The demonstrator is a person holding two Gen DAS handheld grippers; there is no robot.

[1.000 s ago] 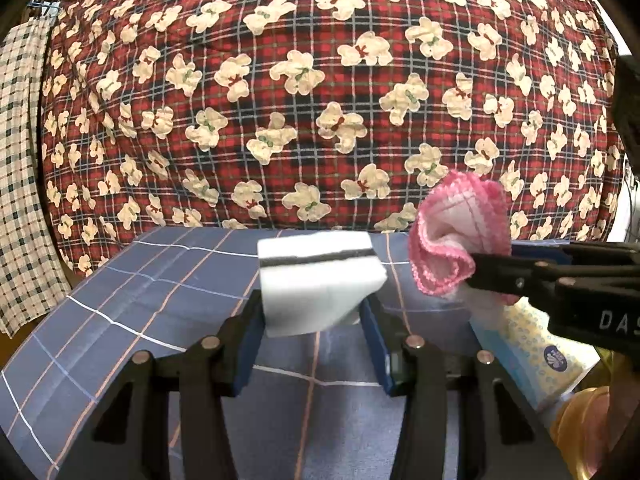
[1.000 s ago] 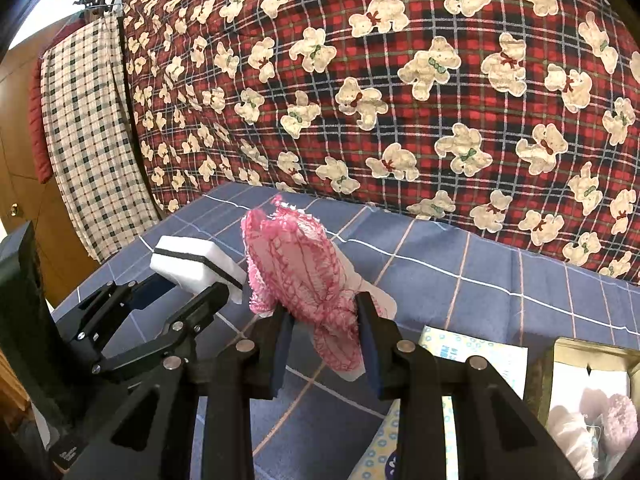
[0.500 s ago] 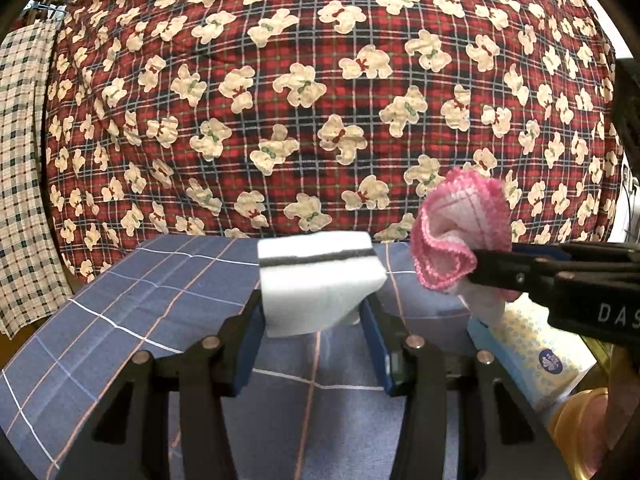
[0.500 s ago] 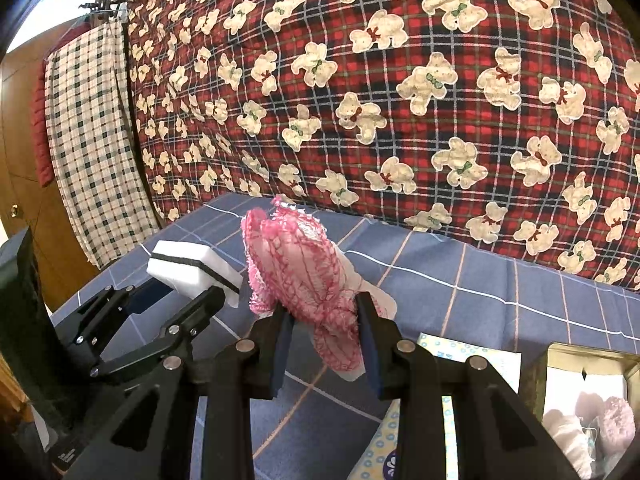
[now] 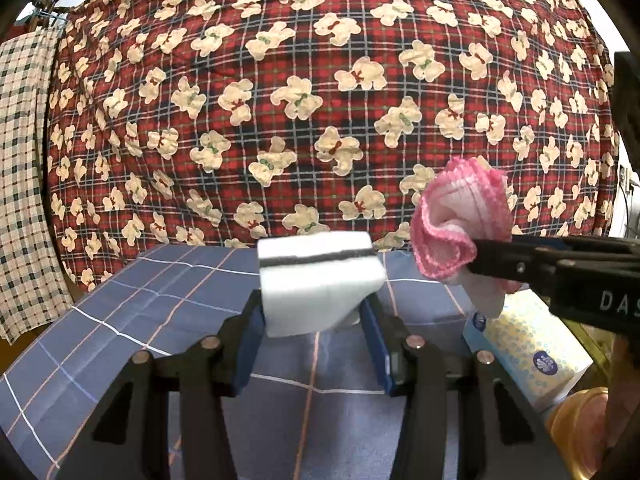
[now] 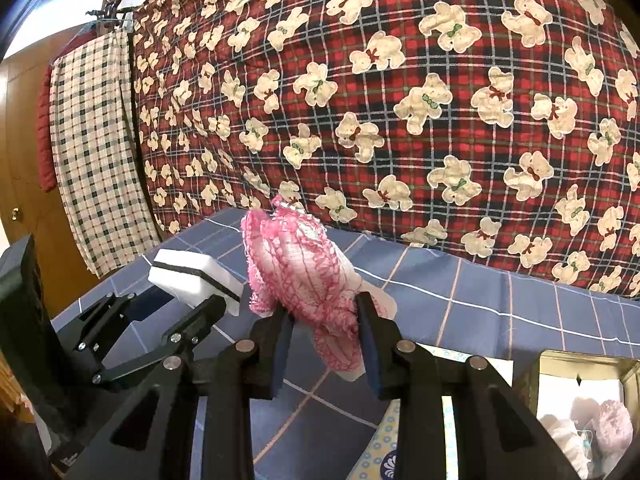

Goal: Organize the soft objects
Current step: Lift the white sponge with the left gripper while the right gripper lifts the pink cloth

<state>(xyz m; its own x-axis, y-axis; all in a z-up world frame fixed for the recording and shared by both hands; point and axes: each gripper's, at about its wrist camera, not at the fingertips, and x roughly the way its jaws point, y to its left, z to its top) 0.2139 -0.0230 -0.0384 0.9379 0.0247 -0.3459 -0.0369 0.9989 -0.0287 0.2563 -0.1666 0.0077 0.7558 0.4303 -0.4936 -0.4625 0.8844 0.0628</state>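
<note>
Sponge sits pinched between the blue pads of my left gripper, a white block with one black stripe, squeezed narrower where the pads bite and held up off the blue checked cloth. My right gripper is clamped on a bunched pink-edged cloth that bulges out above and below the pads. The two loads hang close side by side, the sponge just to the left of the pink cloth, with a small gap between them. Beneath the right gripper lies a yellow-and-blue tissue pack, and beside it an open tin box with pale and pink soft things inside, half cut off by the frame edge. Ahead, the blue cloth lies bare up to the red teddy-bear blanket that rises like a wall; at the left a checked towel hangs at the table's edge. An orange round object at the lower right of the left view is too cropped to name.
</note>
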